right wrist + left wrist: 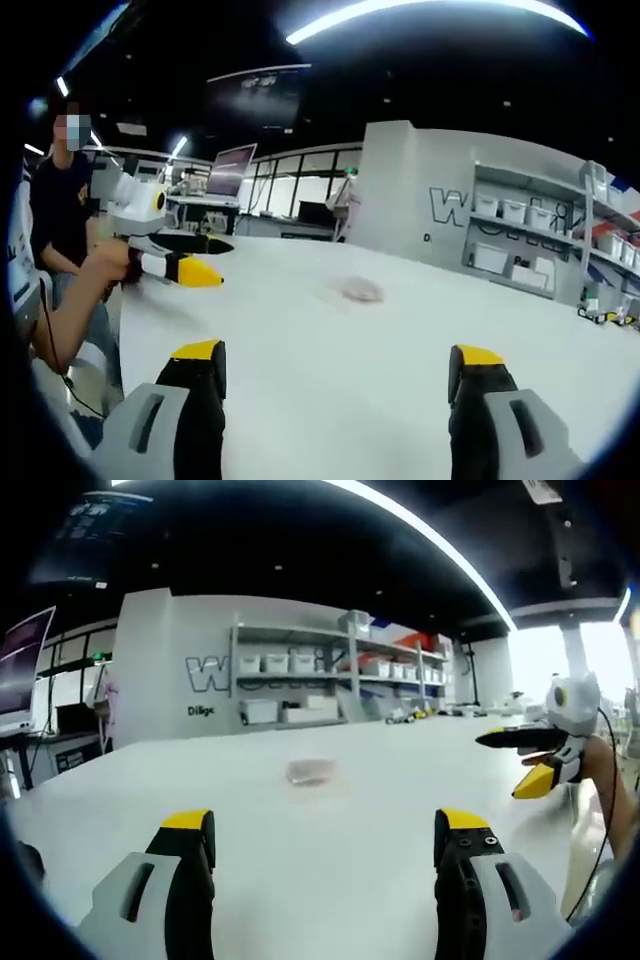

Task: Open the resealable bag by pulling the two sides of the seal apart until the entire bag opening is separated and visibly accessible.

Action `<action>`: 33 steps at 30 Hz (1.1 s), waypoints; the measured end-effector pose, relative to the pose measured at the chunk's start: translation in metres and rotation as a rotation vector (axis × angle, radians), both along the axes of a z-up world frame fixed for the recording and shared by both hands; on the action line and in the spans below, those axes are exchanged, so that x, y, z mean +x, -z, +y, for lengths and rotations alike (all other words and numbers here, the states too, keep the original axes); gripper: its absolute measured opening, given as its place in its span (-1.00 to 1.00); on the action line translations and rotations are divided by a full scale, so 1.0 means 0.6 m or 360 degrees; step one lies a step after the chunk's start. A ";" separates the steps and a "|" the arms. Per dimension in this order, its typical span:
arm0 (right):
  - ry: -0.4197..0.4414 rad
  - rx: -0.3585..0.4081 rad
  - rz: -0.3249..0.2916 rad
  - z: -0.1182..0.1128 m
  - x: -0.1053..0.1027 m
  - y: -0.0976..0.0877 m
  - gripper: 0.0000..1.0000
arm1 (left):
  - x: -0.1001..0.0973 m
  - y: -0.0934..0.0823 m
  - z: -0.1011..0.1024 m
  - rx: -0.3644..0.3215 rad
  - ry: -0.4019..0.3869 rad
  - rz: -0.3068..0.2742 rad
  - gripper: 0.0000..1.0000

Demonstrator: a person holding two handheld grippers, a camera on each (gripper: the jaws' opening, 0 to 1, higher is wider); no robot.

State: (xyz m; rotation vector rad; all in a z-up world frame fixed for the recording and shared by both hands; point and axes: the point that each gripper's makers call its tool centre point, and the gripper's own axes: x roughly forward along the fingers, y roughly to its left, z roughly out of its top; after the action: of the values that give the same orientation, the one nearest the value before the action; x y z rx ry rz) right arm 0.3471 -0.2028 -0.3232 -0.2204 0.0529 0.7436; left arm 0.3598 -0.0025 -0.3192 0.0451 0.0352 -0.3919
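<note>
**Both tongs wide apart, bag untouched mid-counter**

A small, clear, flat plastic resealable bag [312, 771] lies alone near the middle of a broad white counter [330, 880]. The left tongs [325, 845] and right tongs [338, 370] both stand wide and hold nothing, well apart from the bag. Likely risk: the thin film slides or lifts whole instead of the seal parting. Open room surrounds it; edges are far.
</note>
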 end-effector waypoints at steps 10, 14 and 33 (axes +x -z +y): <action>0.0010 -0.0010 0.0010 -0.002 0.002 0.002 0.84 | 0.009 0.001 0.002 -0.0007 -0.0012 0.0002 0.80; 0.0006 -0.0012 0.0020 -0.001 0.003 0.004 0.83 | 0.006 -0.002 0.001 -0.0040 0.0004 -0.0004 0.80; -0.0036 -0.0045 -0.0017 0.013 0.008 -0.018 0.79 | 0.006 -0.003 0.001 -0.0057 0.0018 -0.0010 0.80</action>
State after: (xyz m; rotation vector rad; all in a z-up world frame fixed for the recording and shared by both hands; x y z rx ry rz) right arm 0.3520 -0.1948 -0.3125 -0.2523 0.0507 0.7647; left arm 0.3632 -0.0018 -0.3172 0.0113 0.0220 -0.4035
